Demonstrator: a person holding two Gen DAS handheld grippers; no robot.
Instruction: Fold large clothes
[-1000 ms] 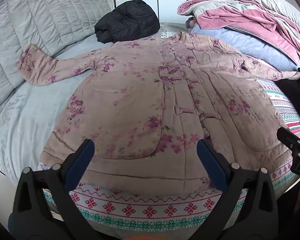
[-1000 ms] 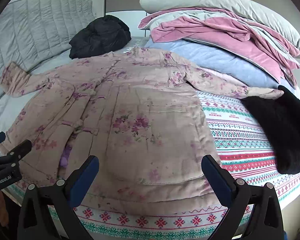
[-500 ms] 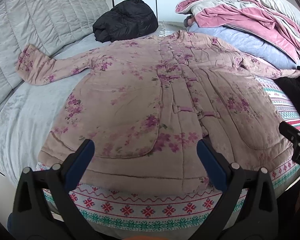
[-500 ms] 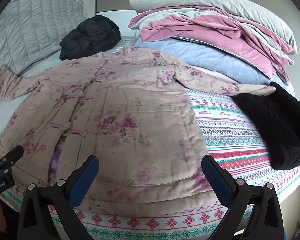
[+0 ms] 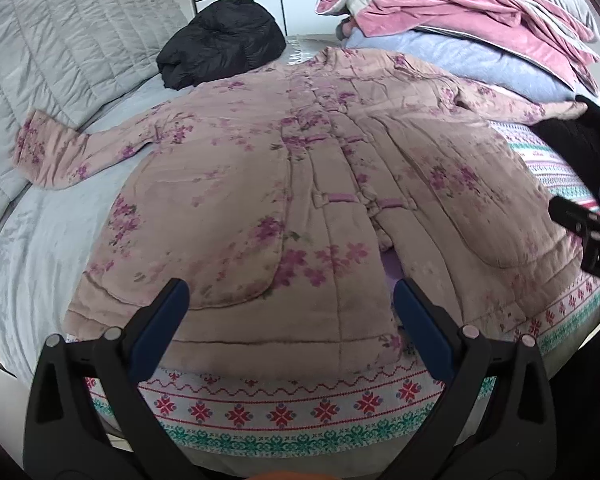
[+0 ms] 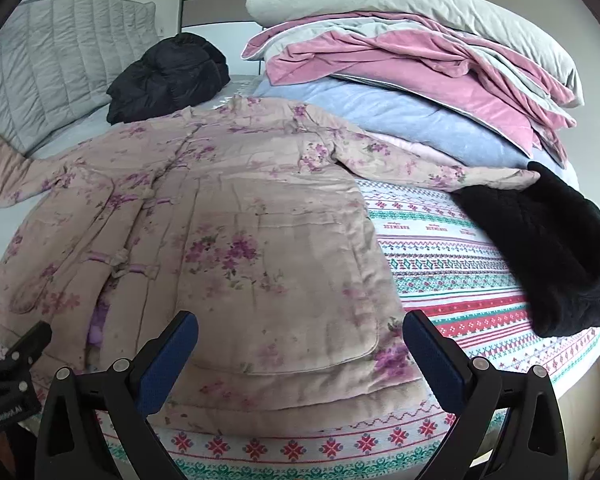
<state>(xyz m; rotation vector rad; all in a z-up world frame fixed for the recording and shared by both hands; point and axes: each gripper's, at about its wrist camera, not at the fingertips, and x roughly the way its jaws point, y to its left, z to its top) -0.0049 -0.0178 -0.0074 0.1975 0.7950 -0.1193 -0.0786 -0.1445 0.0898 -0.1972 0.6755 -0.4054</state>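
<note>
While both tools hang low in the frame with nothing between their blue pads, the left gripper (image 5: 288,312) and the right gripper (image 6: 300,344) stand wide open above the near hem of a quilted pink floral coat (image 5: 292,184). This coat lies front-up and spread flat across the middle of both views, on a bed (image 6: 452,252) covered by a red-and-green patterned sheet, its frog fastenings running up the centre. One sleeve (image 5: 60,152) reaches toward the left edge of the left-wrist view; the other sleeve (image 6: 440,168) stretches right, its cuff touching a black fluffy garment (image 6: 548,248). Farther back sit a black puffer jacket (image 5: 220,56) at upper centre, a grey quilted headboard (image 5: 60,60) at upper left, and stacked bedding (image 6: 412,64) at upper right. Folding appears not yet begun; the next move likely calls for closing on a sleeve or side edge and carrying it inward.
</note>
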